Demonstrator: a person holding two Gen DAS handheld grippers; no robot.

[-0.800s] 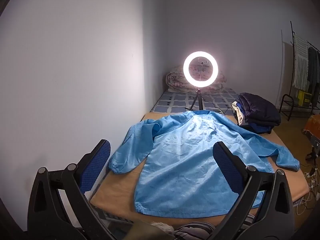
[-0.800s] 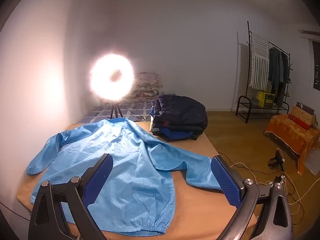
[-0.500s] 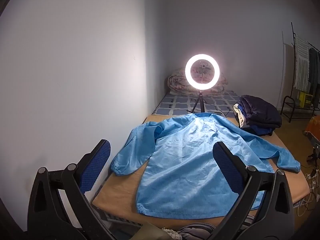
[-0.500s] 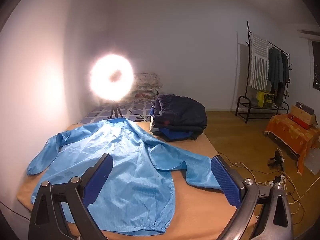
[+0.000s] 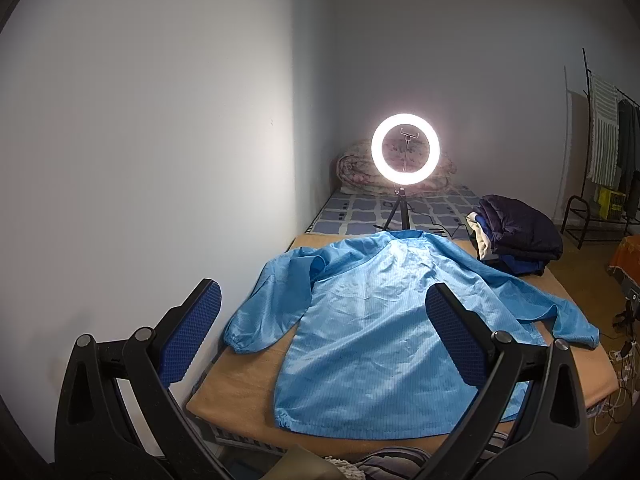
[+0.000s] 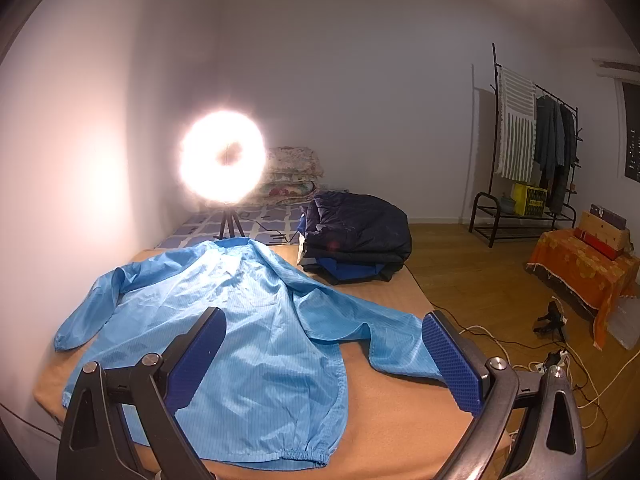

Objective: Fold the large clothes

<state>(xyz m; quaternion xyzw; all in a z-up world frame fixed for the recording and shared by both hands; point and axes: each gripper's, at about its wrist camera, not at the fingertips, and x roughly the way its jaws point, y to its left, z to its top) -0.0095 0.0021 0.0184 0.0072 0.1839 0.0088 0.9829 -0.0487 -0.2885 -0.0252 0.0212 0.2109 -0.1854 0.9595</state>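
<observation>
Light-blue jacket (image 5: 384,340) lies spread flat, sleeves out, on the tan-covered bed (image 5: 240,388). Folded dark clothes pile (image 5: 516,236) at its 2 o'clock; lit ring light (image 5: 405,148) at 12. Left gripper (image 5: 322,336) and right gripper (image 6: 320,356): jaws spread wide, holding nothing, above the near hem.

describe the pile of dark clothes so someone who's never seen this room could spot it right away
Start at the tan bed against the wall, where a light blue jacket lies spread flat. Beyond the jacket's right shoulder, at the bed's far right edge, sits the pile of dark clothes. It is the only stacked bundle there: navy and puffy on top, with brighter blue below.
</observation>
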